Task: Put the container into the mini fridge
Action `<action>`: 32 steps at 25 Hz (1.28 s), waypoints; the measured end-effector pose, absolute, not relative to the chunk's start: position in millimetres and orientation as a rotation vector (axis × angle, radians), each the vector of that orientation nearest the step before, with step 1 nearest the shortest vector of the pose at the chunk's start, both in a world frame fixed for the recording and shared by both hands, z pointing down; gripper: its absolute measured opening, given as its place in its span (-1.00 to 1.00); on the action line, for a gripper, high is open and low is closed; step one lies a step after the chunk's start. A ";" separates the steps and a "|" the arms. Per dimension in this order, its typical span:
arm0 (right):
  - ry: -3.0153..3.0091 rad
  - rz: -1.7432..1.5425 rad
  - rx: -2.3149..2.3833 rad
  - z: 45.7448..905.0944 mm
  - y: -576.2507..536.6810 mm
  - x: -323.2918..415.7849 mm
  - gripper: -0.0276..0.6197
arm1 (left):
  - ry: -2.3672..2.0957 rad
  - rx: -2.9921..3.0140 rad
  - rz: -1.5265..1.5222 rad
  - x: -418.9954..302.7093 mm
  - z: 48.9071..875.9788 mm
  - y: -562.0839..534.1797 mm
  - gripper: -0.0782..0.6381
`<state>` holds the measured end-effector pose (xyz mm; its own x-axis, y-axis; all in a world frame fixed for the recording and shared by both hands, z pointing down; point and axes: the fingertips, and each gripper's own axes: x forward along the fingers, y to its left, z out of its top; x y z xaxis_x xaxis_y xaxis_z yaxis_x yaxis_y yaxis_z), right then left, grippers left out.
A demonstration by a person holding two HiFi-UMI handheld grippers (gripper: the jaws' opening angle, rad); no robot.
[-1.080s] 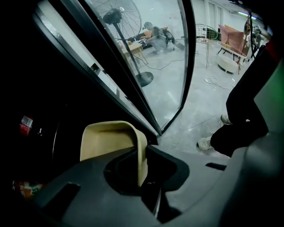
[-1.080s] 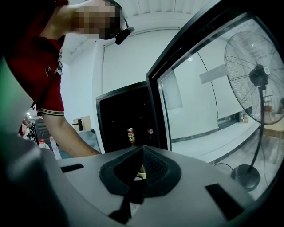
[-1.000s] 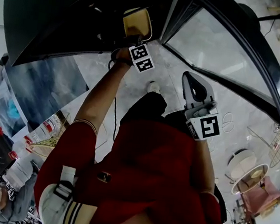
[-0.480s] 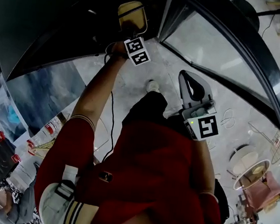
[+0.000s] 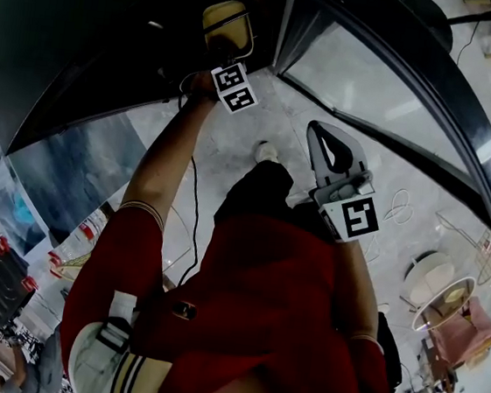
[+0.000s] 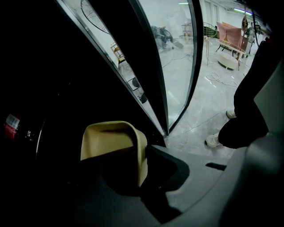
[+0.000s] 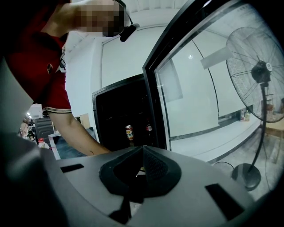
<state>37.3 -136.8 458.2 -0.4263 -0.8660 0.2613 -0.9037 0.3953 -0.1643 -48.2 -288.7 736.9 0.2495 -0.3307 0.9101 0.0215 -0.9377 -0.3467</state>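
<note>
The tan container point(image 6: 111, 139) hangs at the mouth of the mini fridge point(image 5: 115, 27), against its dark interior and just beside the bottom corner of the open glass door point(image 6: 177, 57). I cannot tell whether it already touches a shelf. The left hand-held gripper point(image 5: 227, 57) is pointed steeply down and has it by one side wall only. Its jaws are closed narrowly across that wall, one inside the container and one outside.

That one-wall pinch looks like the main risk. The container could pivot or slip out if its far edge bumps the fridge frame or a shelf lip. The interior is too dark to show where a free spot lies, so it may be set down blind or half off an edge. A can and a bottle point(image 7: 129, 132) stand inside and could be knocked. The door could also swing back onto the arm.

The right hand-held gripper point(image 7: 142, 153) waits well apart, jaws together and empty.
</note>
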 end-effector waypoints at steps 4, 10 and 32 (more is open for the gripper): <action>-2.507 0.434 1.612 461.6 -136.3 38.4 -0.92 | 0.285 -2.242 -1.728 -45.9 737.8 -291.2 -0.67; -2.477 0.461 1.596 471.1 -139.2 37.6 -0.92 | 0.274 -2.260 -1.703 -44.2 734.8 -293.2 -0.67; -2.523 0.445 1.549 465.1 -143.7 13.7 -0.92 | 0.420 -2.410 -1.341 -46.7 654.4 -272.3 -0.38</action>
